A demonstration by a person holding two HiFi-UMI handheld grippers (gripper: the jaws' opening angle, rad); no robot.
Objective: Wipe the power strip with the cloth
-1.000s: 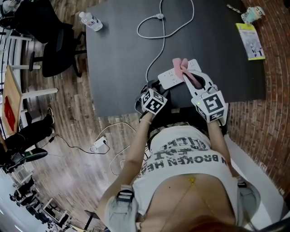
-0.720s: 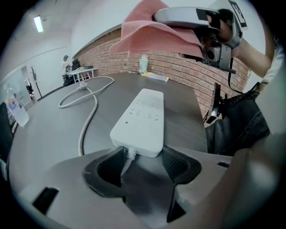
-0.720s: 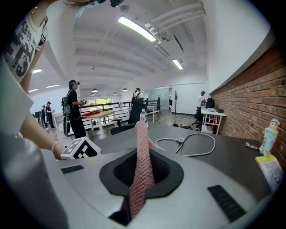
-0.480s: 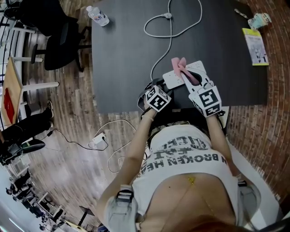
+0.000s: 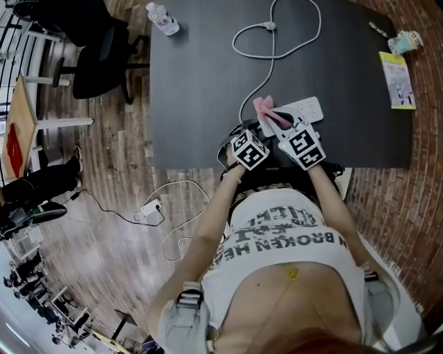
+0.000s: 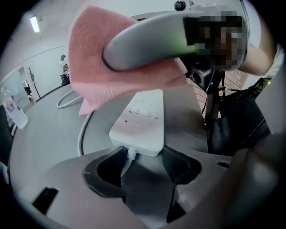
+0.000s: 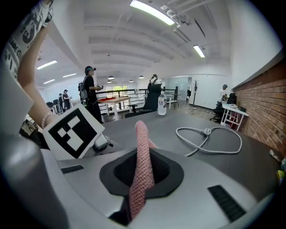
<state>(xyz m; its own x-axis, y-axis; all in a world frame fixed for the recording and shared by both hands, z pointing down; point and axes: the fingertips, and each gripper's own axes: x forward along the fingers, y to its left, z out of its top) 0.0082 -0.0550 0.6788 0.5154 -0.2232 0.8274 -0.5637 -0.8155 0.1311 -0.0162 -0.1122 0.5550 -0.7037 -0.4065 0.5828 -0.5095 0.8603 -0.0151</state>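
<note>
A white power strip (image 5: 301, 109) lies near the front edge of the black table (image 5: 201, 90); its cable (image 5: 277, 36) loops toward the back. My right gripper (image 5: 275, 119) is shut on a pink cloth (image 5: 263, 106) that hangs over the strip's cable end. The cloth (image 7: 141, 156) stands pinched between the right jaws. My left gripper (image 5: 257, 133) is open at the strip's near end (image 6: 140, 123): its jaws stand apart with the cable (image 6: 129, 156) running between them. The cloth (image 6: 94, 67) and the right gripper hover just above the strip.
A water bottle (image 5: 165, 19) stands at the table's back left. At the back right lie a yellow booklet (image 5: 400, 79) and a small cup (image 5: 405, 41). A black chair (image 5: 97, 55) is left of the table. A second strip (image 5: 151, 207) lies on the floor.
The right gripper has carried the cloth leftward along the strip, from its middle to the cable end. The left gripper has stayed at the strip's near end.
</note>
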